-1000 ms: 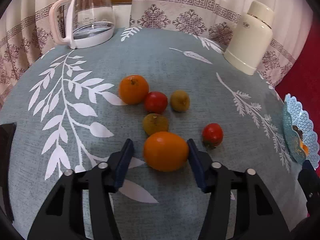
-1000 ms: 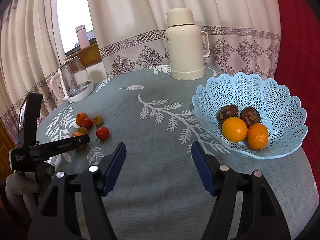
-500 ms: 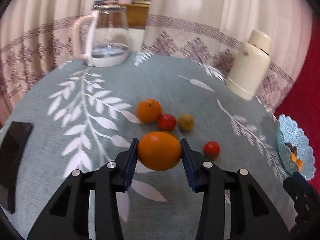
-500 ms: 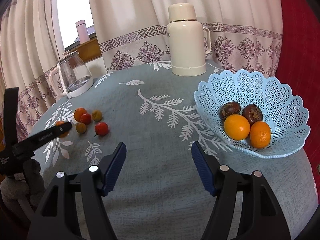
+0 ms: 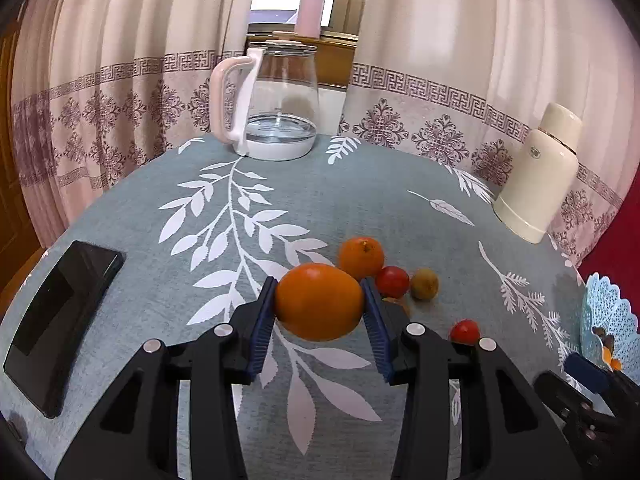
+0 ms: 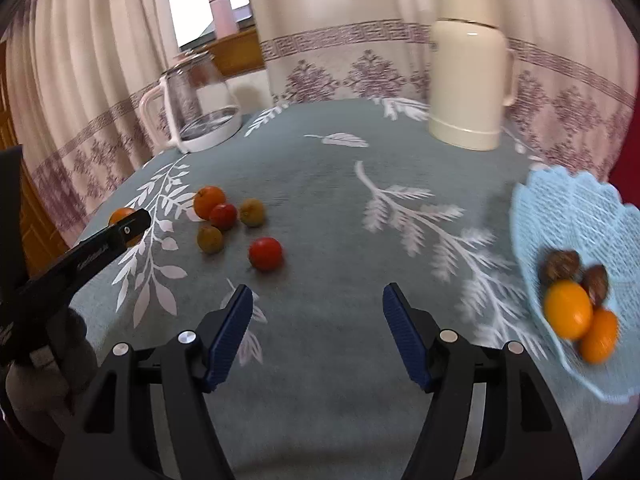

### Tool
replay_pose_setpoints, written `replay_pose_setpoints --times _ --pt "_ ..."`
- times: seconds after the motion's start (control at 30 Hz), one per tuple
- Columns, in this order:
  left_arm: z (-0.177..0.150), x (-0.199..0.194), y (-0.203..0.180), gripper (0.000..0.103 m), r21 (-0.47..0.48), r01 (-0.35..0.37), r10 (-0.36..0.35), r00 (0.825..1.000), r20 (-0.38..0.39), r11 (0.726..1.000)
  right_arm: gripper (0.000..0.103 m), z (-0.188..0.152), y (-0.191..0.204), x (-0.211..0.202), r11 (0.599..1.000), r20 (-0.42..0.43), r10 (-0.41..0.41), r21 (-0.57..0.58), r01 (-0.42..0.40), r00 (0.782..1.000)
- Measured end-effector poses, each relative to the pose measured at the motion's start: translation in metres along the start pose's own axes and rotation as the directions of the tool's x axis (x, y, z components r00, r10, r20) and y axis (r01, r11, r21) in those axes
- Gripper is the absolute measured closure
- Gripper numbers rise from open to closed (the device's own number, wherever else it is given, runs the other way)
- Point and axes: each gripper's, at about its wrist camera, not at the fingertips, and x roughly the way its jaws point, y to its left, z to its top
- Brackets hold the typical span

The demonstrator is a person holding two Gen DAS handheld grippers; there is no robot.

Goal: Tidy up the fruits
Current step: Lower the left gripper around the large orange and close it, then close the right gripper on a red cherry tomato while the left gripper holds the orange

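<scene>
orange [image 5: 319, 301] lifted off table | small fruits [image 6: 224, 216] below | basket [image 6: 580, 240] blurred, seemingly unobstructed

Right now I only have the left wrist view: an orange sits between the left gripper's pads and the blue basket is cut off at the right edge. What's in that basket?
Observer: The blue basket holds two oranges and two dark brown fruits.
Operator: Is the right gripper carrying anything?
Observer: No. The right gripper is open, with only tablecloth between its pads.
Operator: I see a scrap of something behind my right finger. What is it?
Observer: A yellow-brown fruit, lying on the tablecloth near the red one.
</scene>
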Motion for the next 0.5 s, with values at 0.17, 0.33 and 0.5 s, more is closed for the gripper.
replay_pose_setpoints --times 0.17,0.33,0.5 --pt "0.001 0.0 0.004 0.059 -0.024 -0.004 0.004 1.0 -0.003 1.0 0.035 0.017 0.015 0.028 0.999 -0.049 0.052 -0.013 -0.053 0.997" --pt "0.0 0.0 0.005 0.059 -0.033 0.002 -0.002 1.0 -0.006 0.999 0.036 0.026 0.033 0.052 0.995 -0.086 0.084 -0.04 -0.087 0.993" --pt "0.001 -0.002 0.009 0.06 -0.056 0.004 -0.004 1.0 0.0 0.998 0.047 0.032 0.044 0.072 0.996 -0.116 0.07 -0.052 -0.076 0.991"
